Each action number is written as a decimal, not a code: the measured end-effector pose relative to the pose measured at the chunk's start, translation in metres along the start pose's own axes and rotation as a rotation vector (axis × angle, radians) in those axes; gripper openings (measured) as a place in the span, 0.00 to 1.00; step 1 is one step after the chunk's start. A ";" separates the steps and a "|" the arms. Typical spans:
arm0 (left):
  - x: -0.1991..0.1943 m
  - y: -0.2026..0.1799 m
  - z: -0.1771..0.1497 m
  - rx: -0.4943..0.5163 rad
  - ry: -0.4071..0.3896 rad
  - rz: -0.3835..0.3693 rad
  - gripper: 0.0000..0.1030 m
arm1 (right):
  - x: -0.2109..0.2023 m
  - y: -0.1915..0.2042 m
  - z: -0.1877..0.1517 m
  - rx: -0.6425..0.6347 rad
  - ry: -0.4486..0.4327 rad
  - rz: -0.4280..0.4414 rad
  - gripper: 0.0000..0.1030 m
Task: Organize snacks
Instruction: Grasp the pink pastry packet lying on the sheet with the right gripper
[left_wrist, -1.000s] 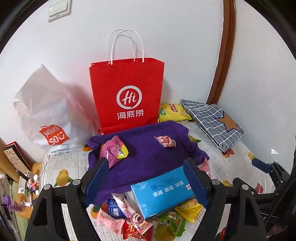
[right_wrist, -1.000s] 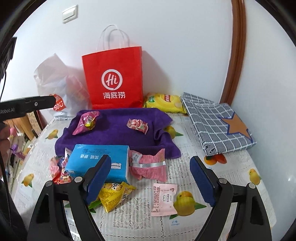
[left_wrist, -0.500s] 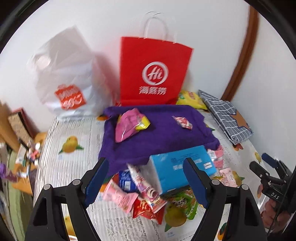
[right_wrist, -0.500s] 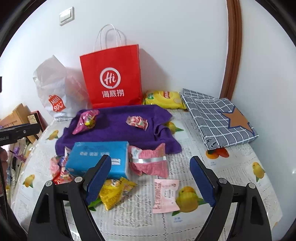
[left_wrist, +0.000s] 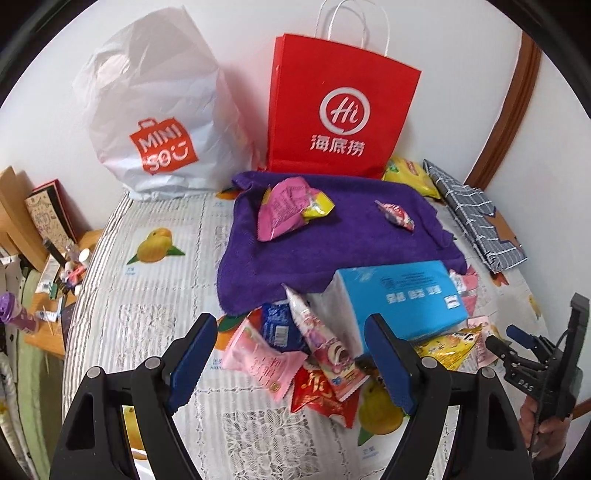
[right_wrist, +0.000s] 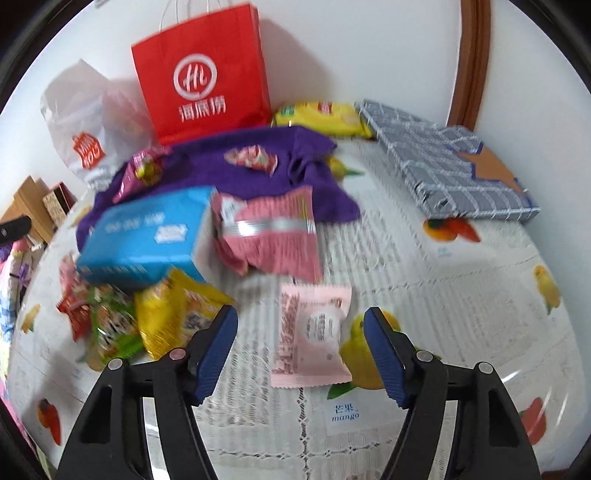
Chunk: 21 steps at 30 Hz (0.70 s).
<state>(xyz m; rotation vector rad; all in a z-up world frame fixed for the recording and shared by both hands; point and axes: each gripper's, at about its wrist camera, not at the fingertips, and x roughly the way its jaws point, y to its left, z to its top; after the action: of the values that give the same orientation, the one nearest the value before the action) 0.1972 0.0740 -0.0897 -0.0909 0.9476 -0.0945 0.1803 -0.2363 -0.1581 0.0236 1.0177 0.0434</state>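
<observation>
Right wrist view, pale pink snack packet (right_wrist: 314, 332) between narrowing right tool (right_wrist: 301, 328) jaws, untouched, nothing gripped.

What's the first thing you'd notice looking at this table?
The big red bag standing at the back against the wall, with a white bag beside it. In front lies a purple towel with two snacks on it. Nearer the camera sits a blue box with a heap of bright snack packets around it.
</observation>
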 end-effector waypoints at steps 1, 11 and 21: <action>0.001 0.002 -0.001 -0.001 0.006 0.005 0.78 | 0.007 -0.001 -0.002 -0.001 0.007 -0.008 0.69; 0.013 0.029 -0.014 -0.064 0.040 0.088 0.78 | 0.031 0.002 -0.009 -0.047 -0.004 -0.028 0.43; 0.041 0.023 -0.024 -0.066 0.098 0.083 0.78 | 0.010 0.000 -0.015 -0.088 -0.050 -0.046 0.33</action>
<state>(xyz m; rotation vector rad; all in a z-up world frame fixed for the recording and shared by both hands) 0.2021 0.0907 -0.1389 -0.1088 1.0516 0.0094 0.1730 -0.2356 -0.1745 -0.0787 0.9652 0.0454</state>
